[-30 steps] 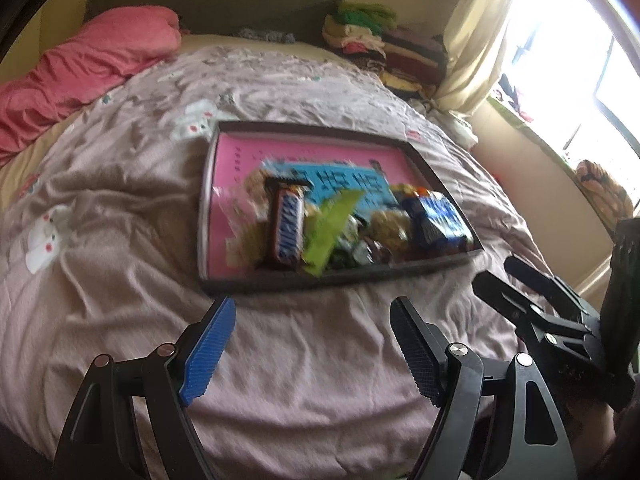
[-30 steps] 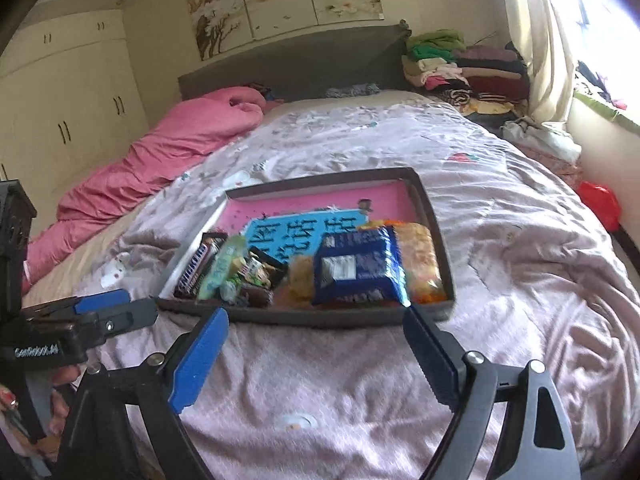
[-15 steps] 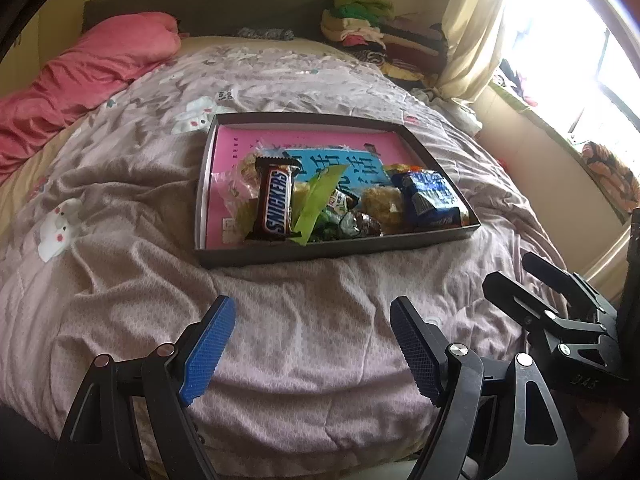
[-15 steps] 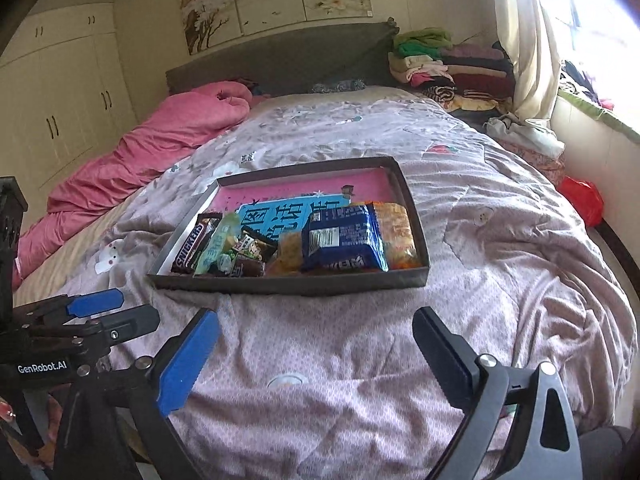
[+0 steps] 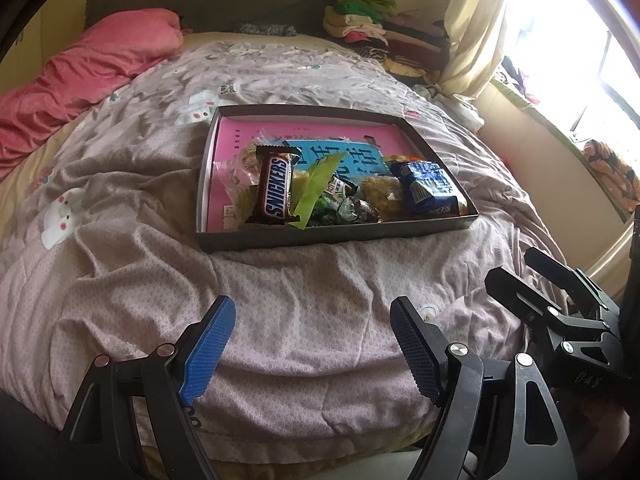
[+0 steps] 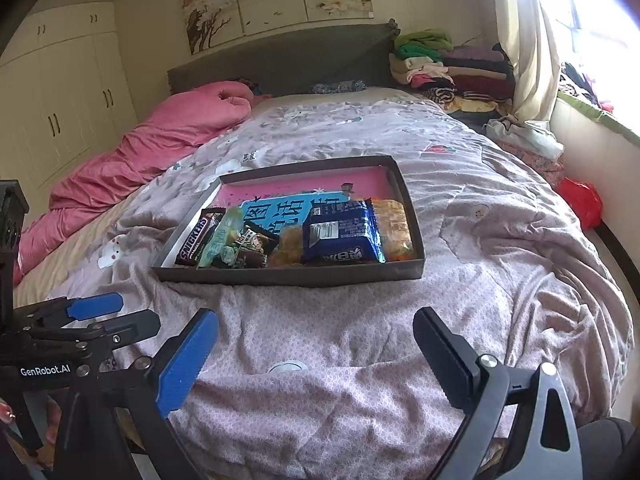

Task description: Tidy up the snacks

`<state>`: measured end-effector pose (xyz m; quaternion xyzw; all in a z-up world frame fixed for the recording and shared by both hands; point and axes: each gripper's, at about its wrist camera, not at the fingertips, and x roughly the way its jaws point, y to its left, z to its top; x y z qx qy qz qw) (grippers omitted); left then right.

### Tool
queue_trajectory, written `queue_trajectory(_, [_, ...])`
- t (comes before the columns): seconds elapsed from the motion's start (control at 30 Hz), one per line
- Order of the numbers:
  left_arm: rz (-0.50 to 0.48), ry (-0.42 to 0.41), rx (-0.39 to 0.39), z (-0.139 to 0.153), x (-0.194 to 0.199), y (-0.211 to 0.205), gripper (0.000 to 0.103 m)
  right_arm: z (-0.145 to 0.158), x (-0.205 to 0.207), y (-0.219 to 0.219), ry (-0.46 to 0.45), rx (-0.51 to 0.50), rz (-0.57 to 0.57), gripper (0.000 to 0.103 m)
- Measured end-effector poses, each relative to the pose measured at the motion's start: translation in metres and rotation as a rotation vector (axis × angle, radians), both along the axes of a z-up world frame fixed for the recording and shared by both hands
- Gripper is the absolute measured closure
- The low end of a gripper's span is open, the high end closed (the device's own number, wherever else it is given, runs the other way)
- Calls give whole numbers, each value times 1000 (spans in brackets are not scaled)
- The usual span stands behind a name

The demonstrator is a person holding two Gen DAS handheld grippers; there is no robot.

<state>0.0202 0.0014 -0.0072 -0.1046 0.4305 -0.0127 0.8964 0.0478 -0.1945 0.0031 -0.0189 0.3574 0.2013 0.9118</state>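
A dark tray [image 5: 280, 240] [image 6: 288, 276] with a pink floor lies on the bed. In it are a Snickers bar [image 5: 275, 190] [image 6: 196, 236], a green wrapper [image 5: 316, 186] [image 6: 220, 236], a blue snack packet [image 5: 428, 188] [image 6: 340, 232], an orange packet [image 6: 396, 224] and several small sweets. My left gripper [image 5: 312, 316] is open and empty over the quilt, short of the tray. My right gripper [image 6: 316, 328] is open and empty too, also short of the tray. Each gripper shows at the edge of the other's view.
The tray rests on a pinkish quilt [image 5: 120, 240]. A pink duvet [image 5: 80, 76] is bunched at the far left. Folded clothes [image 6: 440, 64] are stacked by the headboard. A curtain and window [image 5: 560, 40] are on the right, a red bag [image 6: 580, 200] on the floor.
Both grippers have drawn back from the tray toward the foot of the bed, so the tray looks farther away. Both stay open and empty.
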Motion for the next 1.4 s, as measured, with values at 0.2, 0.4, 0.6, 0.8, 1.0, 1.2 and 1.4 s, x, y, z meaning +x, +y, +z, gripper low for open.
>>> queue_trajectory(0.2, [3,4,-4,-1,1,0,22,-3,1,1,8,1,7,4])
queue_trajectory(0.4, [4,3,-4,-1,2,0,22,-3,2,0,9,1,6,4])
queue_trajectory(0.6, [2,8,-5,-2,3,1,22,-3,2,0,11,2,5,4])
queue_trajectory(0.8, [4,9,-5,-2,3,1,22,-4,2,0,15,1,1,4])
queue_trajectory(1.0, [8,5,-5,-2,3,2,22,-6,2,-1,16,0,-2,4])
queue_trajectory(1.2, [8,6,-5,-2,3,2,22,-7,3,-2,19,-2,-2,4])
queue_trajectory(1.4, [8,5,-5,-2,3,2,22,-6,3,-2,19,-1,-2,4])
